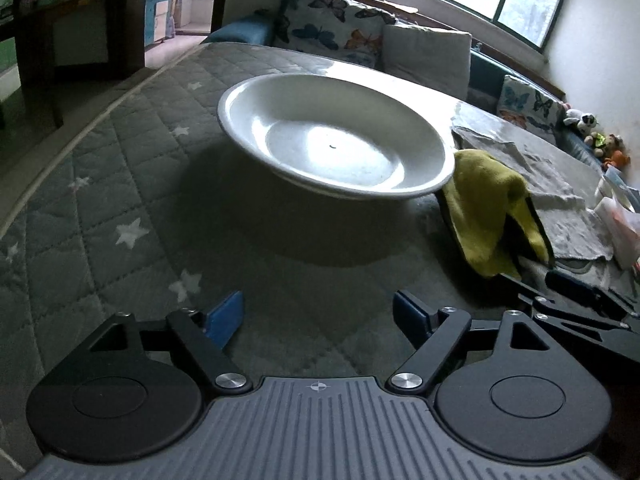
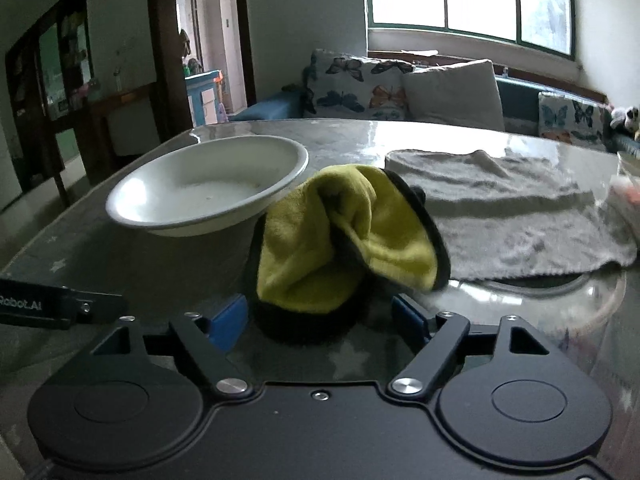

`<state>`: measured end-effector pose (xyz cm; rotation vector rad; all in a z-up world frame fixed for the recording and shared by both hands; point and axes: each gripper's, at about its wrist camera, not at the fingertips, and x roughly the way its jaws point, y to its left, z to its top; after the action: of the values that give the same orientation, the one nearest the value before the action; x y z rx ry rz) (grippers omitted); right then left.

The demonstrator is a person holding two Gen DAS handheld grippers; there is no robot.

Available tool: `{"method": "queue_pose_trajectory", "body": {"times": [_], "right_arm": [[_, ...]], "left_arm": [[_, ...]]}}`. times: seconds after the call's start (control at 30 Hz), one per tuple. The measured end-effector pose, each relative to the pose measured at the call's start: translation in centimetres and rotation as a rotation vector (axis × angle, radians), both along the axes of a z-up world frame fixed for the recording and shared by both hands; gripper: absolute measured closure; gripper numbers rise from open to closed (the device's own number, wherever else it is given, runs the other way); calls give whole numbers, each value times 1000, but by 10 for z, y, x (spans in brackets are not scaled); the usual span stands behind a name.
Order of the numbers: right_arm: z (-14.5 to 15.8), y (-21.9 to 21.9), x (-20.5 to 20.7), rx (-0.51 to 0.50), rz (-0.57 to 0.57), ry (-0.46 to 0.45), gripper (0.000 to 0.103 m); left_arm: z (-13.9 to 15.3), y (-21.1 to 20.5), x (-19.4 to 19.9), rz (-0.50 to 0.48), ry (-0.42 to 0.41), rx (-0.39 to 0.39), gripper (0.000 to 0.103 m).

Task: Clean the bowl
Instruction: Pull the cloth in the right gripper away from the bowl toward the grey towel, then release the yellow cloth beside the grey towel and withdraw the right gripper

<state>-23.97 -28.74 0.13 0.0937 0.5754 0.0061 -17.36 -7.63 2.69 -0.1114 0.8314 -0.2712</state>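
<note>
A wide white bowl (image 1: pixel 334 140) (image 2: pixel 208 186) rests on the quilted grey table cover, with a small dark speck on its bottom. A crumpled yellow cloth with a dark edge (image 1: pixel 490 212) (image 2: pixel 340 240) lies just right of the bowl. My left gripper (image 1: pixel 318 314) is open, short of the bowl, with nothing between its blue pads. My right gripper (image 2: pixel 320 318) is open too, and the near end of the yellow cloth lies between its blue pads (image 2: pixel 228 322). Whether the pads touch the cloth is unclear.
A grey towel (image 2: pixel 512 208) (image 1: pixel 560 184) is spread on the table right of the cloth. White packets (image 1: pixel 618 216) sit at the far right edge. A sofa with butterfly cushions (image 2: pixel 360 88) stands behind the table. The left gripper's body (image 2: pixel 60 304) shows at the left.
</note>
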Motion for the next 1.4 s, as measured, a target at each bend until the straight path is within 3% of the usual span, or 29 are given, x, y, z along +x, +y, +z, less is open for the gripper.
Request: {"method": "queue_pose_trajectory", "body": {"times": [0.33,0.53,0.83,1.4], "right_arm": [[-6,-5,-30,43,-43,16,13],[-6,-9,-47,75,-66,26,2],[-8,-11,-53,75,-91,38,0],[-10,-1,-54,-15,-92,82,0]], "left_arm": [[-2,-10,-29,-41,-8,62,15],[-4,-13,-42,-49,-8,94,13],[-8,-28,-55,-78,0,215,9],[-7,-27,-63,-79,45,229,4]]}}
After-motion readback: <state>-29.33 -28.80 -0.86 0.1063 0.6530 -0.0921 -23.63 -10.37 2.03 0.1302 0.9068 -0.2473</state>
